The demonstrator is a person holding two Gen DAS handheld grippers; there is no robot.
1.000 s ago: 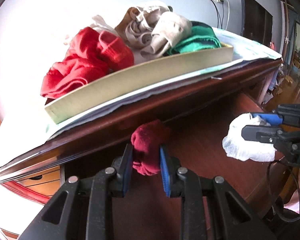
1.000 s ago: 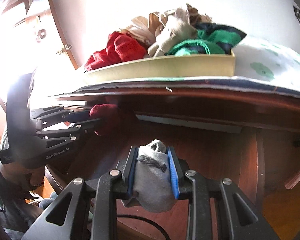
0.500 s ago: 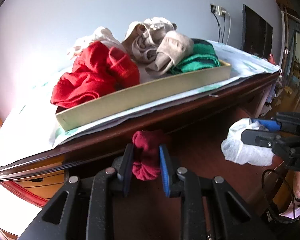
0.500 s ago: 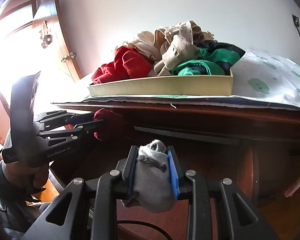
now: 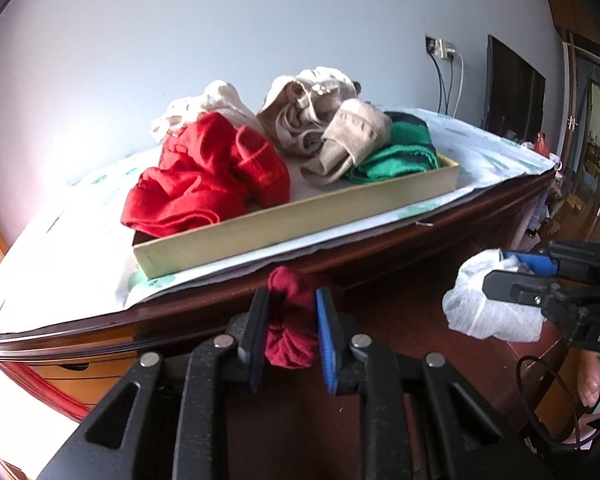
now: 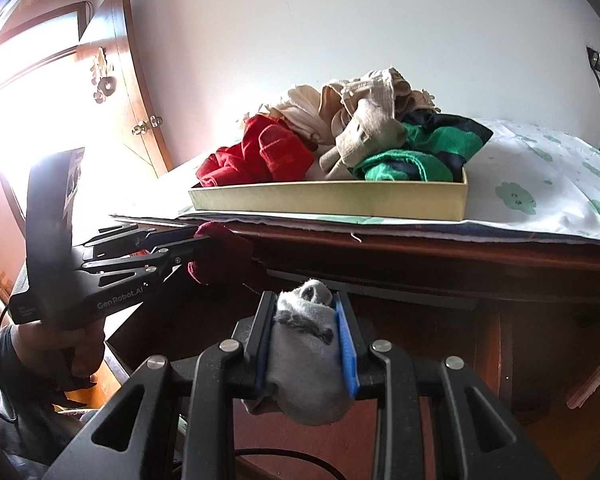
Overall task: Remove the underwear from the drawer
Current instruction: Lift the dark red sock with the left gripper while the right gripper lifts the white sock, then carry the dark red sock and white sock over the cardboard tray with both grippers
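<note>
Here the left gripper (image 5: 290, 330) has its jaws clamped on a dark red bundle of underwear (image 5: 290, 336), which sits squeezed between the blue pads, bulging above and below them. The right gripper (image 6: 306, 334) has its jaws pressed on a grey rolled bundle (image 6: 306, 354) that hangs down past the pads. Both bundles hang in front of the dark wooden table (image 5: 440, 220), just below its front edge. Up on the table, on a white cloth with green print (image 6: 540, 188), stands a shallow yellow tray (image 6: 332, 200) heaped with red underwear (image 5: 204, 184), beige pieces (image 5: 320, 128) and a green and dark striped piece (image 6: 432, 148).
</note>
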